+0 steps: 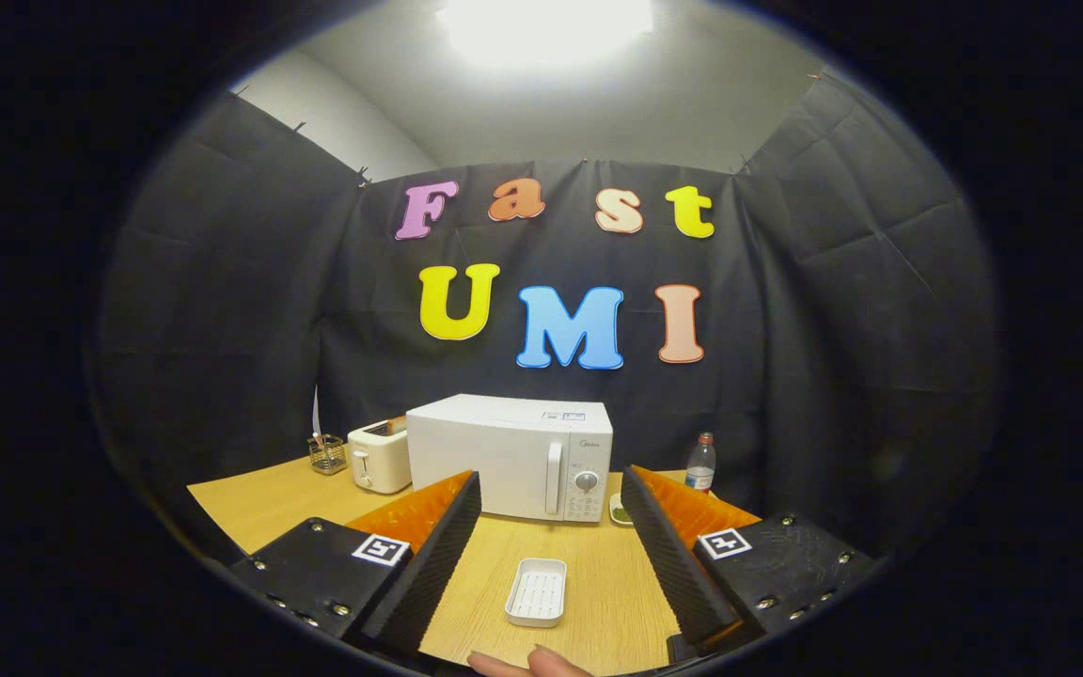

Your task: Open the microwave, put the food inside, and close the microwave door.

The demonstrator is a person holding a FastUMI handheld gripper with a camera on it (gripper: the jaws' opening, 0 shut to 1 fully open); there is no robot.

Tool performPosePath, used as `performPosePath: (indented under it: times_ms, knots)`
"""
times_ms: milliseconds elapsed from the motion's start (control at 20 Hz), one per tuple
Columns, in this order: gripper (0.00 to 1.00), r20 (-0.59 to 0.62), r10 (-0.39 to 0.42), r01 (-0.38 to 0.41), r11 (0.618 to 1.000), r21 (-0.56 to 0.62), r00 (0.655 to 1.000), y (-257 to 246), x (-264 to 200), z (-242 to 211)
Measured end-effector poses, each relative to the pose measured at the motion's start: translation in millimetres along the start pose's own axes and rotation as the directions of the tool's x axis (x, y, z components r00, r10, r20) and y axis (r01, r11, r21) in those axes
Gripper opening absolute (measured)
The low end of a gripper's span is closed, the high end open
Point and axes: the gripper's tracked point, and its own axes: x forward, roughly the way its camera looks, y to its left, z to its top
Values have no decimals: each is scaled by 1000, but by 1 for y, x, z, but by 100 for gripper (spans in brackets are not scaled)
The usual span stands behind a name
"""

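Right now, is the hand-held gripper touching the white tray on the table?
Apart. The gripper view shows the hand-held gripper open, with the white tray lying between its fingers and bare table visible on both sides of it.

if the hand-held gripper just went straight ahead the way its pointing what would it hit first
Probably the microwave, near its closed door and handle. The hand-held gripper is open, and the white tray lies low on the table between its fingers, so it likely passes under. Depth is uncertain.

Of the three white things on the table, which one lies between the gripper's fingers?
The small white tray: it lies flat between the open fingers. The microwave and toaster stand beyond them.
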Motion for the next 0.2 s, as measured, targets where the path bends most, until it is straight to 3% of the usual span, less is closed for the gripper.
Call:
performPosePath:
  times_ms: [200]
  knots:
    - [96, 5, 29, -29, 1000, -7, 1000, 12, 4, -4]
